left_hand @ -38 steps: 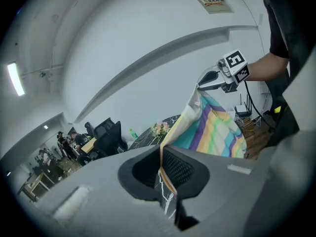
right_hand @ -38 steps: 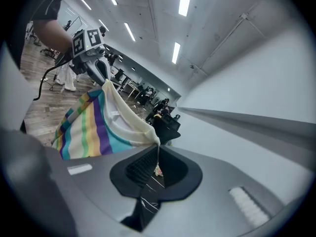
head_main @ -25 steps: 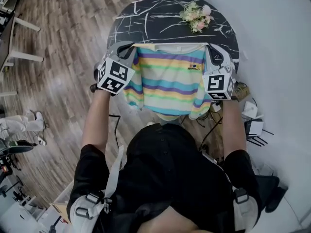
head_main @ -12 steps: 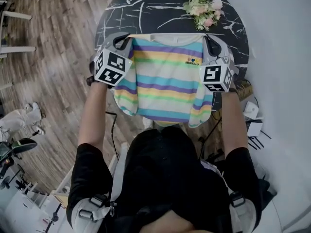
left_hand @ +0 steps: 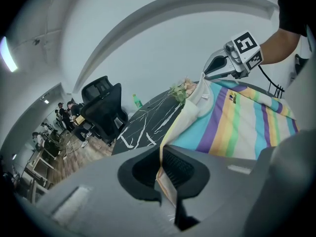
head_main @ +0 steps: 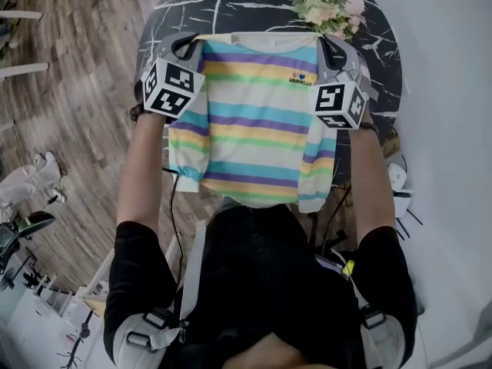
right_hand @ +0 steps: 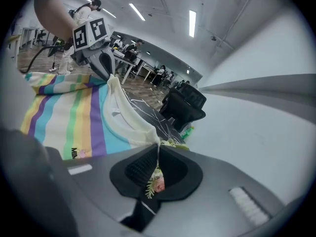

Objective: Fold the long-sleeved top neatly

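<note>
while both grippers are gripping its shoulders, the top [head_main: 254, 121] is hanging spread flat between them, its collar edge stretching straight over the round bench [head_main: 231, 14] and its hem dangling past the bench's near rim, close to the person's body. the left gripper [head_main: 192, 44] is keeping its fingers closed tight on the left shoulder edge. the right gripper [head_main: 324, 43] is pinching the right shoulder edge the same way. both sleeves are drooping at the sides. flowers [head_main: 327, 4] are sitting just beyond the collar, near the right gripper. open bench surface is showing left of them.
</note>
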Motion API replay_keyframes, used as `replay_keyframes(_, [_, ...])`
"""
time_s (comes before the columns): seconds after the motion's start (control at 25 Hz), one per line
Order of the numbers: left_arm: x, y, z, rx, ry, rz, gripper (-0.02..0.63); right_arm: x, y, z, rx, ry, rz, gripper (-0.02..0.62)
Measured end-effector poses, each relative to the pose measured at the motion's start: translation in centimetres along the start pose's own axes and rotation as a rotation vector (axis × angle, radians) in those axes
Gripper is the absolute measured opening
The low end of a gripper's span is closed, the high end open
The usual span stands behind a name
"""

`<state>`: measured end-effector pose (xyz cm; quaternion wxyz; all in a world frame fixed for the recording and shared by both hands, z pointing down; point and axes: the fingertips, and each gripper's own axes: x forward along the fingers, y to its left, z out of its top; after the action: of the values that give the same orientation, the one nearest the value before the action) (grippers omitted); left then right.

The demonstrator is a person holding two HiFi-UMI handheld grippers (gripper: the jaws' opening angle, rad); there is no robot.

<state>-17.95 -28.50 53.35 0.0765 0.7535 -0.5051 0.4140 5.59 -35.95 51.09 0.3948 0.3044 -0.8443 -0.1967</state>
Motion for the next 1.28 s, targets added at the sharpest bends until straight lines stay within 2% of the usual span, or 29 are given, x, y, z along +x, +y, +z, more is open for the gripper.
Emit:
replay_keyframes(0.4, [3.1, 1.4, -1.0, -0.042, 0.069, 0.036, 0.02, 3.3, 0.0, -0.4, 0.017, 0.006, 0.041, 0.018])
replay_keyframes(0.48, [3.6, 1.3, -1.5, -0.059, 0.091, 0.017, 0.057, 3.8, 0.3, -0.6, 0.027, 0.012, 0.066, 0.049])
replay_keyframes(0.56, [3.9, 1.1, -2.0, -0.089, 0.103, -0.006, 0.135, 4.1, 0.6, -0.8, 0.041, 0.016, 0.094, 0.095])
replay_keyframes(0.64, [3.7, 0.8, -2.5, -0.119, 0.101, -0.014, 0.141, 4.0, 0.9, -0.9, 0.048, 0.021, 0.112, 0.124])
replay_keyframes(0.96, [0.6, -0.3, -5.4, -0.202, 0.094, 0.006, 0.141, 1.9, 3.5, -0.8, 0.038, 0.034, 0.135, 0.13])
replay_keyframes(1.16, [-3.6, -1.5, -8.2, -0.316, 0.068, 0.0, 0.141, -0.3, 6.6, 0.3, 0.075, 0.044, 0.155, 0.13])
replay_keyframes(1.28, [-5.8, -2.7, -10.4, -0.355, 0.071, -0.013, 0.141, -1.4, 9.2, 0.7, 0.098, 0.06, 0.183, 0.13])
